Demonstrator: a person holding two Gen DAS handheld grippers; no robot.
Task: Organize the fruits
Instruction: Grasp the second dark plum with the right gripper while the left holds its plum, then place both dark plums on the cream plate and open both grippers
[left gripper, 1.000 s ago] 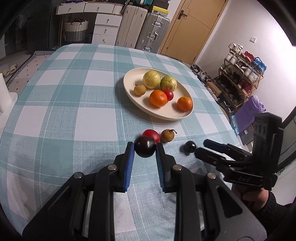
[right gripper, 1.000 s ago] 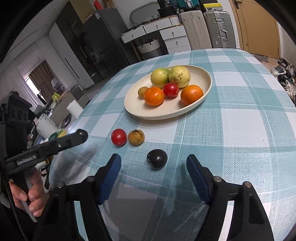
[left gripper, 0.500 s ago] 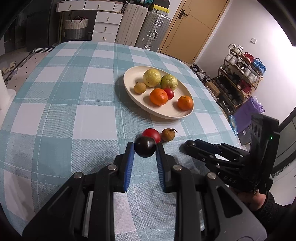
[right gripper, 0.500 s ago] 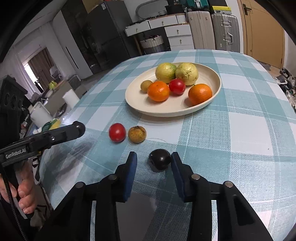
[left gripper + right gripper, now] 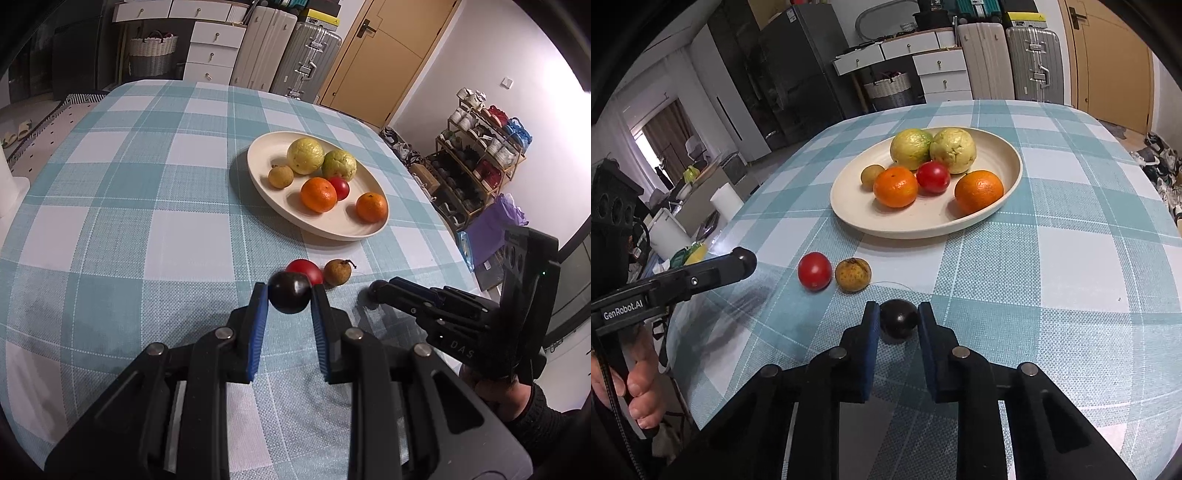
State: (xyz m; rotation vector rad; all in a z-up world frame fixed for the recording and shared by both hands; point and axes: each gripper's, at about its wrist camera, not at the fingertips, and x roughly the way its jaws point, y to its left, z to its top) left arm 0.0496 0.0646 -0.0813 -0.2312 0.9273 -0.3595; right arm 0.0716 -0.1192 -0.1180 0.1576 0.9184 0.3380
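Observation:
My left gripper (image 5: pixel 289 293) is shut on a dark plum (image 5: pixel 289 298), held a little above the checked cloth. Just beyond it lie a red tomato (image 5: pixel 309 268) and a brown speckled fruit (image 5: pixel 337 272). My right gripper (image 5: pixel 898 318) is shut on a second dark plum (image 5: pixel 898 321) that rests on the cloth, with both blue pads against its sides. In the right wrist view the tomato (image 5: pixel 814 270) and the brown fruit (image 5: pixel 853 274) sit just beyond and to the left. A cream plate (image 5: pixel 923 229) further back holds two oranges, two green-yellow fruits, a red one and a small brown one.
The plate (image 5: pixel 325 230) stands mid-table on the blue-and-white checked tablecloth (image 5: pixel 147 206). The right gripper's side (image 5: pixel 436 306) reaches in from the right, close to the left one. A person's hand (image 5: pixel 639 387) holds the left gripper's handle. The table edge runs near both grippers.
The right gripper's jaws have closed from wide open onto the dark plum on the cloth. The left gripper has kept still with its plum.

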